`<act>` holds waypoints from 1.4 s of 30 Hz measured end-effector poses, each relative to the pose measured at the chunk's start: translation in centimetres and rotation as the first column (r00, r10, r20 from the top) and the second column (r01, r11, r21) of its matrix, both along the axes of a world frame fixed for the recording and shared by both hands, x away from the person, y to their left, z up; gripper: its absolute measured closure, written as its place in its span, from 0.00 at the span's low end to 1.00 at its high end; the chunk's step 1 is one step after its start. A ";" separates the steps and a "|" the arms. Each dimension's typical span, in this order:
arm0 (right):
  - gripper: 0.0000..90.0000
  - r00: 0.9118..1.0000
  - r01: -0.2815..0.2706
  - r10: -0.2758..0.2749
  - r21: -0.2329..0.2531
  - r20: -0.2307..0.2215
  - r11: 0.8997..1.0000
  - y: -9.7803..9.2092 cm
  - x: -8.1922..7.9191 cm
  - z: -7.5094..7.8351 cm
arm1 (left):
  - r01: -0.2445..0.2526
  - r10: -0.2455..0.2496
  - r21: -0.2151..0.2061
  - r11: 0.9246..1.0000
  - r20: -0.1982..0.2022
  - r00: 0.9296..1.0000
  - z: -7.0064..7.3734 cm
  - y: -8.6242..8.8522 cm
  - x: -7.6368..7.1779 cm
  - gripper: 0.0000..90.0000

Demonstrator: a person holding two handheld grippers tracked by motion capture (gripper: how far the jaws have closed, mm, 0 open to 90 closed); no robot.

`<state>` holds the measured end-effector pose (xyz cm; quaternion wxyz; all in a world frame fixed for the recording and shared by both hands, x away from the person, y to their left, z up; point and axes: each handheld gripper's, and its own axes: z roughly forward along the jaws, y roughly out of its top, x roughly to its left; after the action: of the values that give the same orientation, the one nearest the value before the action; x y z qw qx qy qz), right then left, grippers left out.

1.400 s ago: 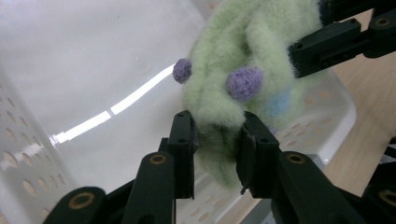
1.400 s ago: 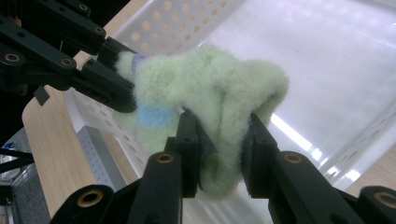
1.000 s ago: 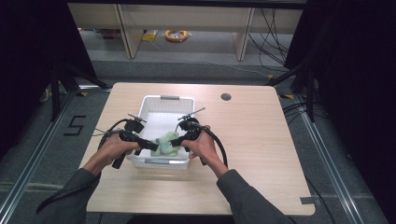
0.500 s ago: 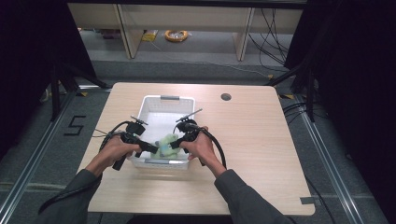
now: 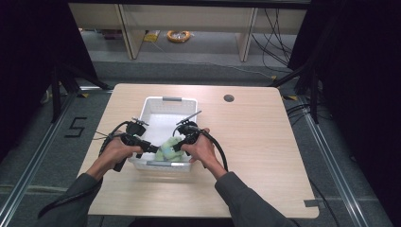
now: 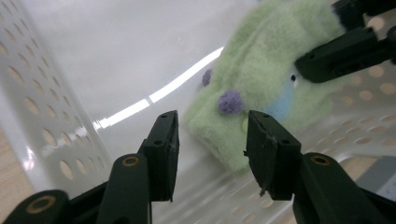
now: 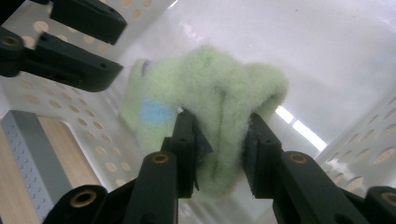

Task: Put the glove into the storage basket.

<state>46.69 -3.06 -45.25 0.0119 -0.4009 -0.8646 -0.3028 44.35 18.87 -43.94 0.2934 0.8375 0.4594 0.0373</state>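
The green plush toy (image 5: 169,148) lay inside the white perforated basket (image 5: 163,103), at the near end, close to the near wall. In the left gripper view the toy (image 6: 261,88) showed small purple knobs and a pale blue patch; it rested partly on the basket floor and partly against the perforated wall.

The right gripper (image 7: 219,154) had its jaws closed on a fold of the toy's pile, the fabric bulging between and above them. The grip took in a narrow pinch of fabric rather than the body of the toy. The left gripper (image 6: 210,154) had its jaws partly open with nothing between them; the toy's near edge sat just beyond the gap.

Probable faults from this state:

1. Slip at the right jaws. The pinch held soft, compressible pile. A lift or pull could have drawn the fold out of the jaws and dropped the toy back into the basket.
2. Missed grasp at the left jaws. Closing without further advance would probably have caught only loose fibres, or nothing.
3. Fouling on the basket. Both grippers worked close to the near wall. A jaw tip could have snagged a perforation or struck the rim, and a lift might then have dragged or tilted the basket on the tabletop (image 5: 255,156).
4. Collision between grippers. Each gripper appeared close by in the other's view, so converging further risked jaw-to-jaw contact.
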 end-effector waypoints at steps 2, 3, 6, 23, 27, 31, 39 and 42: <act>0.75 1.000 0.005 -0.005 -0.004 0.001 1.000 0.0 0.0 0.0 | 0.003 -0.003 -0.017 1.000 0.008 1.000 0.4 0.0 -0.3 0.56; 0.74 1.000 0.007 -0.007 -0.007 0.002 1.000 0.1 0.0 0.0 | 0.003 -0.003 -0.019 1.000 0.015 1.000 0.6 -0.1 -0.4 0.56; 0.72 1.000 0.011 -0.011 -0.017 0.003 1.000 0.1 -0.1 0.0 | 0.000 0.001 -0.034 0.999 0.025 1.000 1.2 -0.2 -0.9 0.53; 0.58 0.998 0.026 -0.024 -0.030 0.059 0.999 -0.6 -0.3 2.5 | -0.014 0.016 -0.050 0.999 0.048 0.999 2.2 0.3 -1.7 0.50; 0.56 0.997 0.027 -0.026 -0.013 0.076 1.000 -1.3 -0.6 3.4 | -0.034 0.039 -0.065 0.997 0.064 0.997 2.4 0.3 -1.9 0.48; 0.54 0.997 0.030 -0.030 0.006 0.070 1.000 -2.4 -1.2 4.3 | -0.024 0.031 -0.088 0.996 0.083 0.996 2.8 0.2 -2.4 0.47; 0.47 0.992 -0.005 -0.003 0.061 0.124 0.998 -4.8 -2.8 5.4 | -0.014 0.029 -0.133 0.991 0.113 0.993 3.2 -1.0 -4.5 0.39; 0.45 0.994 -0.003 -0.005 0.072 0.109 0.997 -5.7 -3.4 5.4 | 0.015 0.005 -0.152 0.988 0.128 0.992 3.4 -1.6 -5.5 0.38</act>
<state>43.29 -8.74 -39.80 -0.0210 -0.3836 -0.8522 -0.3551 38.81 17.30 -40.57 0.3854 0.8097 0.4391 0.0551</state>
